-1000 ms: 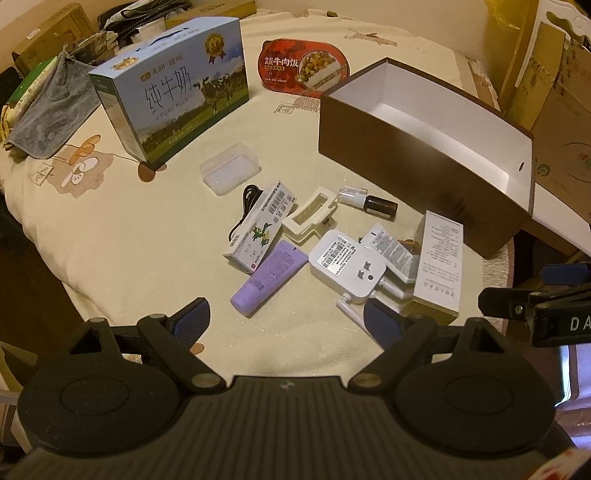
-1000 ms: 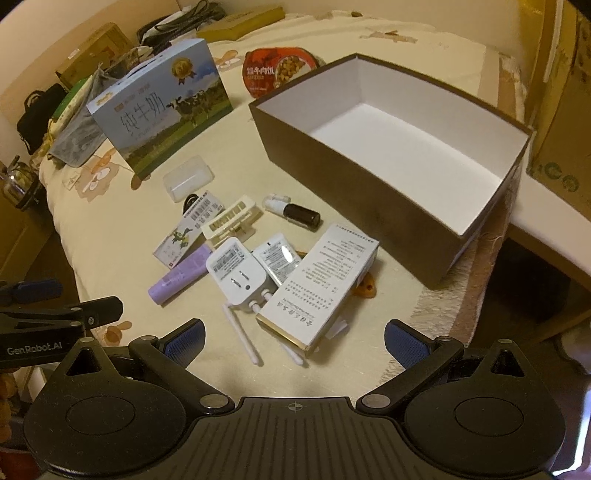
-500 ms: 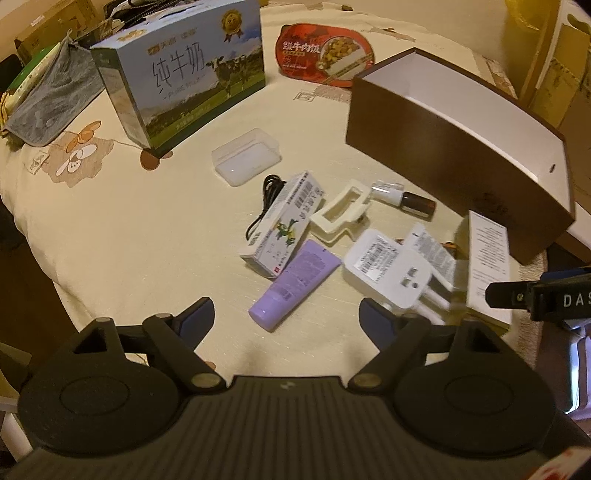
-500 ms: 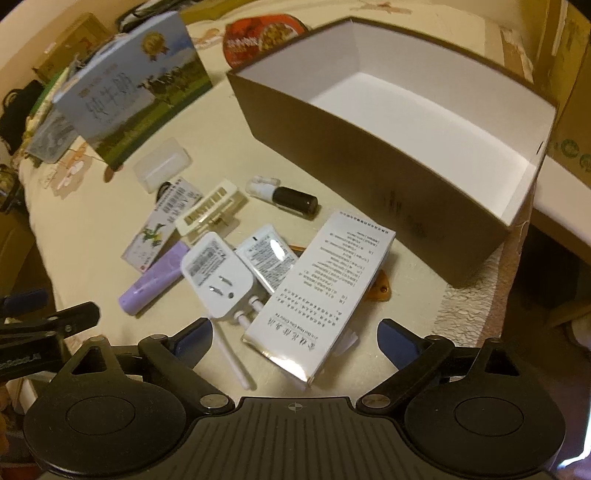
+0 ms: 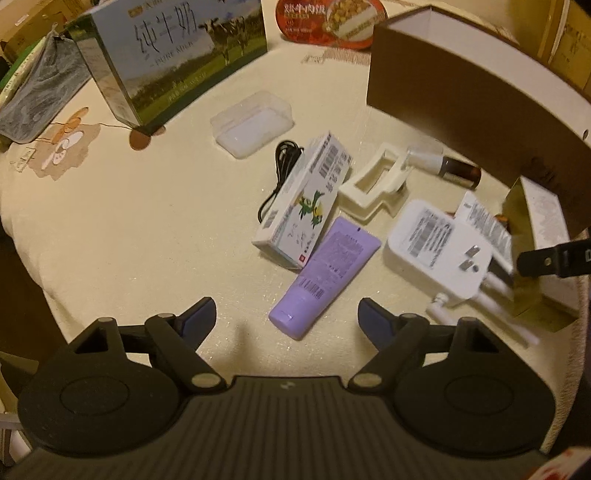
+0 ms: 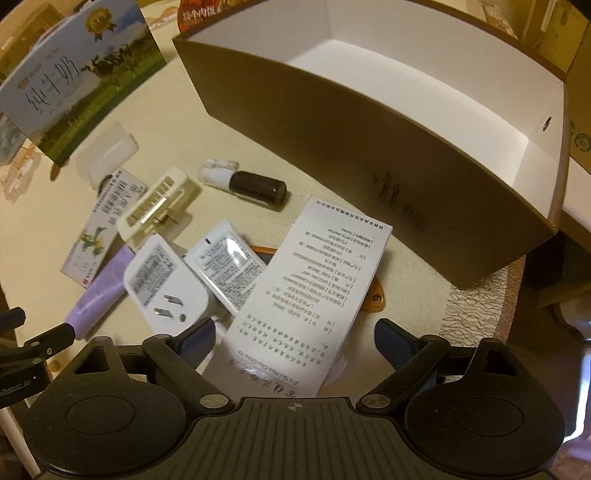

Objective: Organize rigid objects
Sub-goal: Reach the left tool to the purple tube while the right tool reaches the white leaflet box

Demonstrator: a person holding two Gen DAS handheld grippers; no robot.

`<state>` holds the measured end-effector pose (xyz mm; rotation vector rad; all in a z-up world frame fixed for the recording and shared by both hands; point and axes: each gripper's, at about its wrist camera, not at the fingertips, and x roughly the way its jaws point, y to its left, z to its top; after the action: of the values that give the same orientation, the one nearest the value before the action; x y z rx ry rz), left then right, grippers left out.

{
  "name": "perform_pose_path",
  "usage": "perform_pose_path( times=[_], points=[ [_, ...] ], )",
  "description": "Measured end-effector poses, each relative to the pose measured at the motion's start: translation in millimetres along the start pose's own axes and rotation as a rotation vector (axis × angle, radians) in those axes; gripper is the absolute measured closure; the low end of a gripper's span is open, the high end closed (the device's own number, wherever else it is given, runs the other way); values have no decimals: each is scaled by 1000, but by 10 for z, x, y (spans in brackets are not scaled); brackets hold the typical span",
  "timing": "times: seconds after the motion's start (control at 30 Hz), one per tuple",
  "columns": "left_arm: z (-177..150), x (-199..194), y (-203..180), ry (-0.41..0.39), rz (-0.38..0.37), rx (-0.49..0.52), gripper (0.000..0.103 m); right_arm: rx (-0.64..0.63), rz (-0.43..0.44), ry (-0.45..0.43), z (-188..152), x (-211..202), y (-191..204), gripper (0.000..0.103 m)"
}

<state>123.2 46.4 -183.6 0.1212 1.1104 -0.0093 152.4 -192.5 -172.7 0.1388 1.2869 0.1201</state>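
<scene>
Small items lie on a cream cloth beside a brown box with a white inside [image 6: 424, 110]. My left gripper [image 5: 286, 317] hangs over the cap end of a purple tube [image 5: 325, 275]; its jaws are closing and the pads do not touch the tube. A white medicine box [image 5: 303, 199] and a white plug adapter [image 5: 439, 251] flank the tube. My right gripper [image 6: 295, 338] is low over a long white printed carton [image 6: 314, 295]; its jaws are closing with the carton's near end between them, not pressed. A dark bottle [image 6: 255, 186] lies further back.
A milk carton [image 5: 177, 55] stands at the back left, a clear plastic lid [image 5: 253, 123] in front of it. A cream plastic holder [image 5: 373, 184], a black cable [image 5: 282, 170], a white sachet [image 6: 225, 269] and a red food tray [image 5: 328, 22] are also there. The table edge [image 6: 480, 306] is at right.
Both grippers have come down closer to the items and their jaws have narrowed a little. The tube now lies between the left fingers, the carton's end between the right fingers.
</scene>
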Motion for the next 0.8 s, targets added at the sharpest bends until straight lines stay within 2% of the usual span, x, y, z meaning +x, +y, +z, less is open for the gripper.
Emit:
perform_pose_path(
  times=[0.1,0.13,0.17,0.3,0.4,0.5,0.57,0.67,0.8],
  points=[
    [-11,115,-18,13,-1,21,30,-19,4,15,-25,22,-35,30],
    [-11,141,-23,16,-2,26,31,-29,4,23,-38,24,-53,39],
    [-13,162,-27,18,-4,29,31,-40,5,25,-52,19,-71,41],
    [-11,218,-58,13,-16,45,36,-106,-15,11,-125,-43,-145,42],
    [-1,269,-90,17,-20,60,42,-104,-11,11,-160,-67,-273,42],
    [3,343,-111,34,-18,57,52,-108,2,15,-181,-83,-384,43],
    [-5,379,-120,51,-20,42,65,-110,8,13,-191,-94,-424,44],
    [-34,394,-177,70,-43,34,76,-103,20,13,-212,-95,-462,44],
    [-98,317,-339,84,-71,56,80,-109,34,13,-243,-96,-490,44]
  ],
)
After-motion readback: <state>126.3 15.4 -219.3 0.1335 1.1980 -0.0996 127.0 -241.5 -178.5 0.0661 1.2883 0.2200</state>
